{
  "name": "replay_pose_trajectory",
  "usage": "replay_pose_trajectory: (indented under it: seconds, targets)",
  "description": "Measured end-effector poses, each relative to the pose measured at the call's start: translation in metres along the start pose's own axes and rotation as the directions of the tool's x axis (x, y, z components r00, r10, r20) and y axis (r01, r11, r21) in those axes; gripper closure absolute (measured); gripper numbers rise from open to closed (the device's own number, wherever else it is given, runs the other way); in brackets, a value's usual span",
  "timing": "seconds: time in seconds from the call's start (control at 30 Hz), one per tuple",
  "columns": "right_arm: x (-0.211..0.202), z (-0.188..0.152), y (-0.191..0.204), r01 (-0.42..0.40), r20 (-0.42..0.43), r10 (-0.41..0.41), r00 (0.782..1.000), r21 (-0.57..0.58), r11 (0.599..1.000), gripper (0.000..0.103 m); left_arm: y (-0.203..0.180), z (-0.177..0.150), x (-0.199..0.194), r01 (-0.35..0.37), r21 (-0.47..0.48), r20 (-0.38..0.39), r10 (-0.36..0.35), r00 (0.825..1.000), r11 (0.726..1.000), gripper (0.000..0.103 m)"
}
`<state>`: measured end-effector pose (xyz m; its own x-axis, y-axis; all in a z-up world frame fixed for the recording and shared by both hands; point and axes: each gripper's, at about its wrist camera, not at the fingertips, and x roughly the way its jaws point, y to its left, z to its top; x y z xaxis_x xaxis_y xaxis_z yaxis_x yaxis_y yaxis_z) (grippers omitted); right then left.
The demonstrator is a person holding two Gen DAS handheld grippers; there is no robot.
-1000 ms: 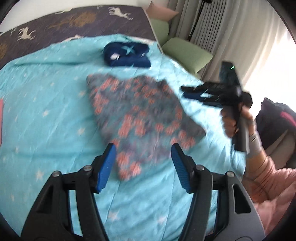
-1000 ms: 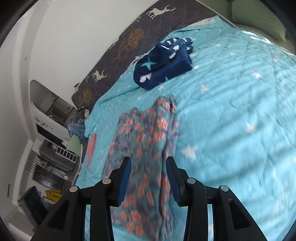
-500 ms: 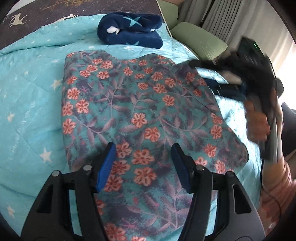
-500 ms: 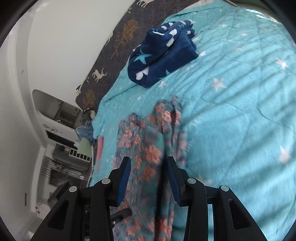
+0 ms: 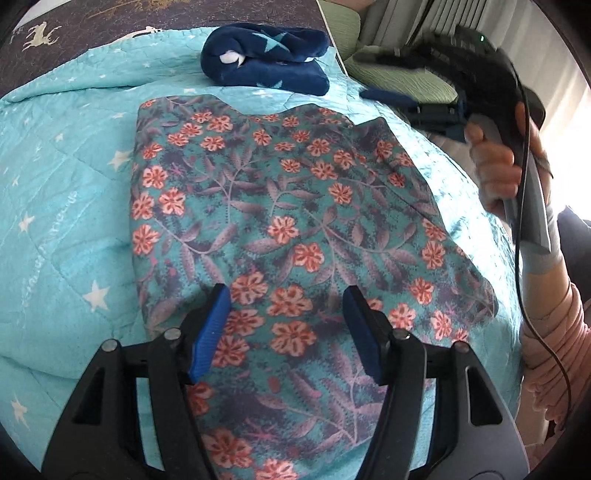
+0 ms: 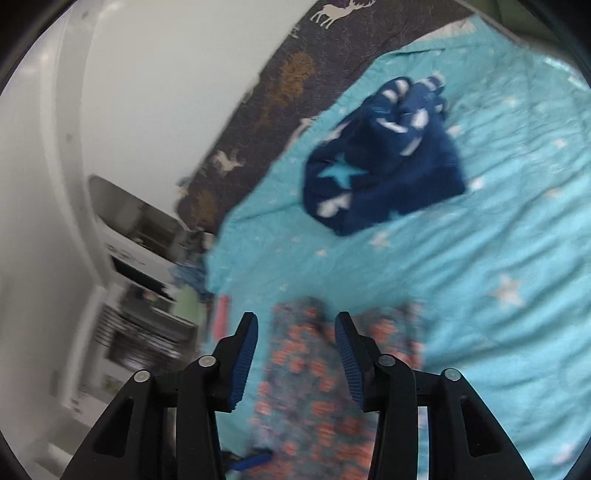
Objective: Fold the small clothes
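The left gripper [image 5: 284, 328] is hanging low over the near end of the floral garment [image 5: 288, 229] with its fingers spread wide, nothing between them. The right gripper [image 6: 295, 354] is also sitting apart, gripping nothing, over the garment's right side. The garment is lying flat on the turquoise star bedspread [image 5: 66, 192], with a folded navy star piece [image 5: 266, 61] just beyond its far edge.

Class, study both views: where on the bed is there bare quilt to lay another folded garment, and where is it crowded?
Bare turquoise quilt lies left of the floral garment, toward the dark deer-print cover. Another bare patch spreads right of the navy star bundle in the right wrist view. The middle is crowded: the floral garment covers it, the navy bundle sits just beyond, and both open tools hang there.
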<state>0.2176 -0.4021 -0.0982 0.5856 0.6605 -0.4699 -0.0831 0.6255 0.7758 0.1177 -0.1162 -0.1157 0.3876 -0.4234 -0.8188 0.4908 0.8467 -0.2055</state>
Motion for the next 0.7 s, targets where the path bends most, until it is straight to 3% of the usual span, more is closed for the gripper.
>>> replay_pose_trajectory:
  seconds: [0.17, 0.3, 0.4, 0.53, 0.6, 0.7]
  targets:
    - [0.004, -0.015, -0.036, 0.013, -0.073, -0.006, 0.997, 0.099, 0.995, 0.056, -0.004, 0.001, 0.0, -0.009, 0.019, -0.004, 0.009, 1.0, 1.0, 0.034]
    - [0.022, -0.014, -0.046, -0.03, -0.12, 0.05, 0.992, 0.161, 0.987, 0.056, -0.003, 0.002, 0.0, -0.002, 0.013, -0.008, 0.002, 1.0, 1.0, 0.034]
    - [0.031, -0.004, -0.031, -0.129, -0.1, 0.147, 0.984, 0.166, 0.978, 0.056, -0.003, 0.002, 0.0, -0.006, 0.013, -0.009, 0.006, 1.0, 1.0, 0.034]
    - [0.022, 0.003, 0.007, -0.287, -0.058, 0.291, 0.955, 0.06, 0.956, 0.056, -0.004, 0.004, 0.0, -0.005, 0.009, -0.016, 0.005, 1.0, 1.0, 0.034]
    - [0.013, 0.002, 0.017, -0.289, -0.038, 0.29, 0.956, 0.018, 0.957, 0.055, -0.003, 0.004, 0.0, -0.005, 0.006, -0.018, 0.005, 1.0, 1.0, 0.034]
    - [-0.002, 0.0, 0.007, -0.181, 0.013, 0.181, 0.983, 0.008, 0.983, 0.054, -0.003, 0.004, -0.001, -0.006, 0.009, -0.016, 0.006, 1.0, 1.0, 0.034]
